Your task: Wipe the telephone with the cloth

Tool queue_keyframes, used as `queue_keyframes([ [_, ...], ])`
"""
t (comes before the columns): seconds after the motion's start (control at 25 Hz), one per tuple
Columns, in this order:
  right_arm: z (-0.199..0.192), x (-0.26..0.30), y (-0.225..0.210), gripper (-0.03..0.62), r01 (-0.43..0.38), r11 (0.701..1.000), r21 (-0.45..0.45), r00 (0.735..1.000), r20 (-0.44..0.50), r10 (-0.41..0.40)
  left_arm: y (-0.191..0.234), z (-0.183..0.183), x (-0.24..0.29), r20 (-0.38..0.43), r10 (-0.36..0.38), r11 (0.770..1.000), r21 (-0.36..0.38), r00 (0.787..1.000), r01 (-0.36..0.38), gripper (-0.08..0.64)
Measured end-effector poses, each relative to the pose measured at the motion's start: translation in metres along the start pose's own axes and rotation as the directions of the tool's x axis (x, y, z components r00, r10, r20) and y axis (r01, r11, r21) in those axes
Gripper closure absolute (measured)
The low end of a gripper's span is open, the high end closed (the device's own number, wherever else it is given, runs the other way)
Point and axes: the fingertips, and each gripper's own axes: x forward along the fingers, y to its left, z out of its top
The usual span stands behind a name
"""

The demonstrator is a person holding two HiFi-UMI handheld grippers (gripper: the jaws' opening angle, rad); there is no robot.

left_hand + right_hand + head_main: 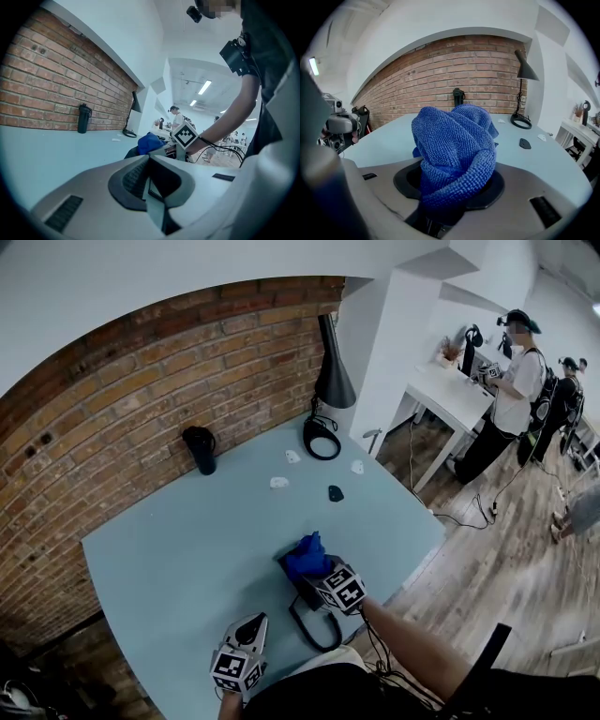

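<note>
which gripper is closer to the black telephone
Right. The right gripper, jaws shut on the blue microfibre cloth, is over the black desk telephone; the left gripper is apart from it, nearer the person.

1 cloth [307,557], 1 telephone [302,589], 1 lamp [330,381], 1 bottle [201,448], 3 white scraps [279,482] and 1 dark piece [336,493] are counted, with 2 grippers [253,622]; perhaps 3 people [514,381] are seen behind.

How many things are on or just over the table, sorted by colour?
Black: 4 (bottle, lamp, small flat piece, telephone)
White: 3 (scraps)
Blue: 1 (cloth)
Total: 8
</note>
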Motion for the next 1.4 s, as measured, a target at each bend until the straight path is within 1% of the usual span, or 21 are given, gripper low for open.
queue_keyframes([
  [0.48,-0.017,-0.009,0.009,0.387,0.017,0.999,0.04,1.0,-0.007,-0.017,-0.005,-0.002,0.002,-0.009,-0.016,1.0,0.012,1.0,0.016,0.56],
  [0.96,-0.051,-0.025,0.023,0.387,0.0,0.998,0.055,0.999,-0.048,0.003,-0.011,-0.005,0.005,-0.021,-0.034,0.999,0.017,0.999,0.034,0.56],
  [1.4,-0.077,-0.038,0.034,0.387,0.005,0.997,0.074,0.997,-0.072,0.0,-0.016,-0.01,0.007,-0.037,-0.053,0.998,0.019,0.998,0.054,0.56],
])
